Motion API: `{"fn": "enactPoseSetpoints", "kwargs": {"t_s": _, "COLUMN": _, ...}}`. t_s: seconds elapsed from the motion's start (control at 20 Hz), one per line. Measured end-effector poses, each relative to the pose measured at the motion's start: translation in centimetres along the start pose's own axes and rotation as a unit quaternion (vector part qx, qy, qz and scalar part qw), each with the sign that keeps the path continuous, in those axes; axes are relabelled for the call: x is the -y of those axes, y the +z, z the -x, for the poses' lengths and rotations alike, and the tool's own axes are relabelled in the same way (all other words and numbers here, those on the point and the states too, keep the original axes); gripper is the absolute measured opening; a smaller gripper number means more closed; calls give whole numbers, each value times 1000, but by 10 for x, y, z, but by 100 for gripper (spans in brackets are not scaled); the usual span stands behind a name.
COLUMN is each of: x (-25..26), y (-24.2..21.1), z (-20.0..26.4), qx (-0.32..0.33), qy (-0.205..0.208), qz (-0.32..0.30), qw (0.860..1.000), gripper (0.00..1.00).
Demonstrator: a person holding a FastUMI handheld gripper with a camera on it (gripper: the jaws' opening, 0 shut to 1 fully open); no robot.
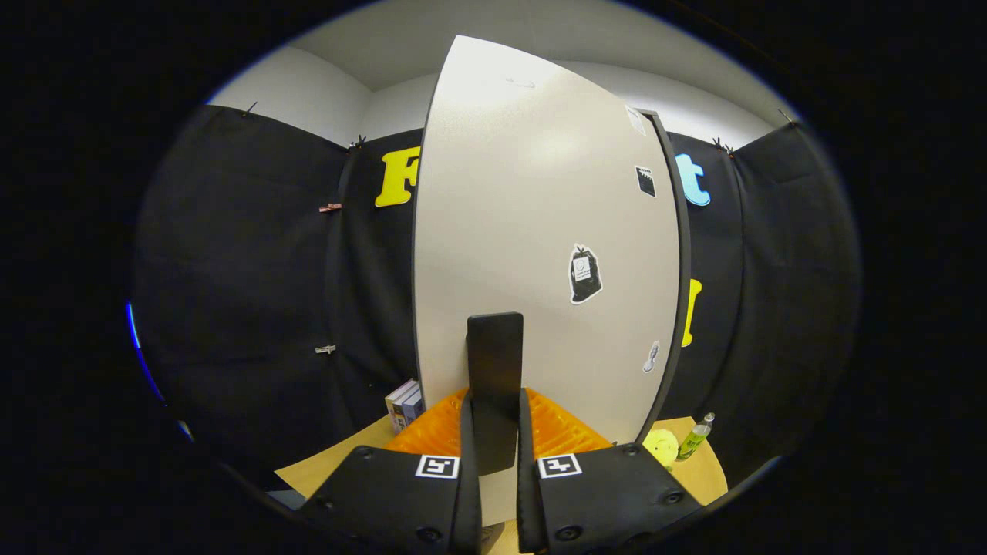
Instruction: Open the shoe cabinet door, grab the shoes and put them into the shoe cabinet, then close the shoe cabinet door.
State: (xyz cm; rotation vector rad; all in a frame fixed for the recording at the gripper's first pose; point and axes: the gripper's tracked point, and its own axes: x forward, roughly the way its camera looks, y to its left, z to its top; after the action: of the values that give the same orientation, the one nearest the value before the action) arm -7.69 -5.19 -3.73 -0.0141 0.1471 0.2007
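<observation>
Black cloth lines the booth behind a tan table (698, 470). Gripper view: gripper (495, 432) held level, its fingers pinching the dark handle (494, 378) of the pale shoe cabinet door (540, 231). Below the door, an orange object (432, 432), possibly a shoe.

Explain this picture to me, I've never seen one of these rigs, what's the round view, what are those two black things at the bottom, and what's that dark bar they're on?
A person holds a handheld tool whose camera looks forward along its two tongs. Both press on the dark upright handle of the pale shoe cabinet door, which bears a few stickers. Below lies a wooden table. Left of the door stands a small stack of boxes; right of it sit a yellow-green round thing and a green bottle.
</observation>
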Motion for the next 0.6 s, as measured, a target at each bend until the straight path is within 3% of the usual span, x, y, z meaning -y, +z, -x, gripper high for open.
{"fn": "enactPoseSetpoints", "kwargs": {"t_s": 0.6, "x": 82, "y": 4, "z": 71, "qx": 6, "qy": -30, "qz": 9, "qw": 999, "gripper": 21}}
